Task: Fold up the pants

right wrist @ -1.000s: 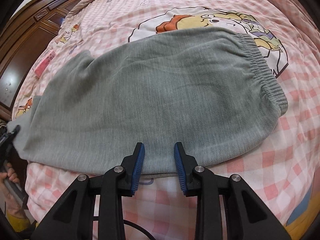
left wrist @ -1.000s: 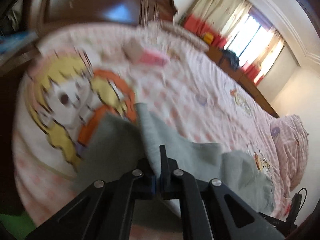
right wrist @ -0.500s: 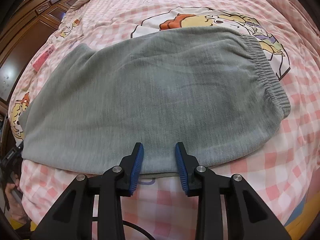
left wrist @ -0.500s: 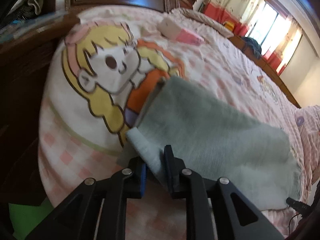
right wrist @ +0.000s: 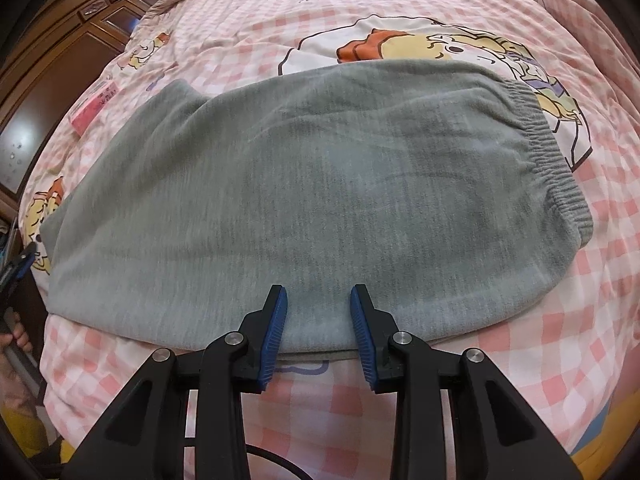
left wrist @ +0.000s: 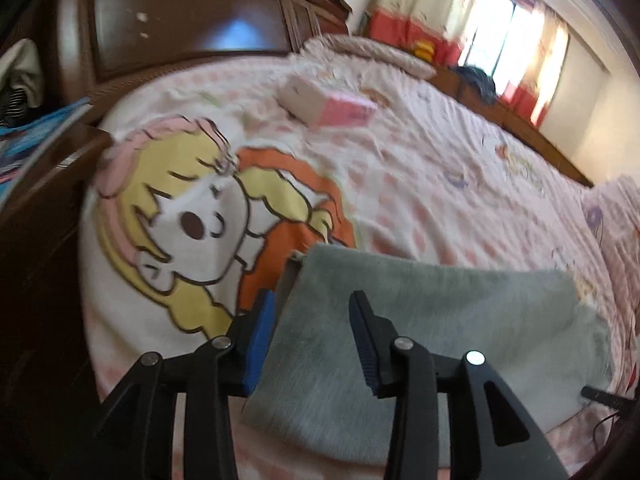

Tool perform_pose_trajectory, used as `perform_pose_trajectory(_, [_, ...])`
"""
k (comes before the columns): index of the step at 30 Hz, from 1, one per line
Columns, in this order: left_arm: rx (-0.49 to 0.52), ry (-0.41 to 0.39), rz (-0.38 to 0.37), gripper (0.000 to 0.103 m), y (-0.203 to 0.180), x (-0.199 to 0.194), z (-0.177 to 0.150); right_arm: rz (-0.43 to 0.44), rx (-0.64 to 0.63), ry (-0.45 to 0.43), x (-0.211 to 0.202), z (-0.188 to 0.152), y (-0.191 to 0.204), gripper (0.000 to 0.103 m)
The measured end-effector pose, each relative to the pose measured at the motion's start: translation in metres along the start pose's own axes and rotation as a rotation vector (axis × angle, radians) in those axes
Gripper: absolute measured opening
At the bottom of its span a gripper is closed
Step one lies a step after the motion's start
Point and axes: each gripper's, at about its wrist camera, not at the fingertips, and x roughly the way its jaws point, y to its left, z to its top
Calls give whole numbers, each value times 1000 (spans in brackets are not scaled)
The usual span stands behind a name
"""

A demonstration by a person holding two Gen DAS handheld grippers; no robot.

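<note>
Grey pants (right wrist: 312, 184) lie folded lengthwise on my pink checked bedsheet (right wrist: 440, 12), elastic waistband (right wrist: 548, 152) rightward, with my left gripper (left wrist: 312, 312) and right gripper (right wrist: 318, 300) both spread wide above the fabric, gripping nothing.

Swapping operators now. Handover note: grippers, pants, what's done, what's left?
Left gripper: open, empty, over the leg-cuff end of the pants.
Right gripper: open, empty, at the near long edge, mid-length.
Pants: grey, flat on the pink checked bedspread, legs stacked one on the other, elastic waistband to the right in the right wrist view. Pink box lies beyond the cuff end, clear of them.
Done: lengthwise fold.
Left: probably fold cuffs toward the waistband, then tidy.
</note>
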Motion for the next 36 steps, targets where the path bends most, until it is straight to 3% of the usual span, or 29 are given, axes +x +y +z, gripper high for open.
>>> perform_pose_trajectory(6, [-48, 34, -85, 41, 4, 28, 7, -2, 4, 3, 1, 1, 1, 34])
perform_pose_trajectory(11, [33, -3, -66, 41, -4, 30, 14, -23, -8, 8, 5, 2, 3, 34])
perform_pose_trajectory(16, [128, 12, -67, 41, -12, 33, 14, -28, -10, 12, 7, 3, 2, 34])
perform_pose_trajectory(22, [162, 27, -143, 40, -20, 27, 5, -33, -8, 12, 8, 4, 3, 34])
perform_pose_trajectory(27, [171, 25, -113, 39, -22, 38, 5, -40, -12, 15, 11, 6, 5, 34])
perform_pose_trajectory(29, [131, 17, -123, 11, -18, 38, 9, -39, -9, 15, 11, 6, 5, 34])
perform_pose_trajectory(30, [116, 0, -133, 5, -17, 33, 12, -40, -10, 14, 10, 5, 5, 34])
perform_pose_trajectory(33, [125, -74, -86, 5, -20, 11, 18, -57, -27, -10, 5, 9, 8, 34])
perform_pose_trajectory(36, [122, -86, -68, 5, -19, 2, 23, -57, -76, -54, -3, 24, 19, 34])
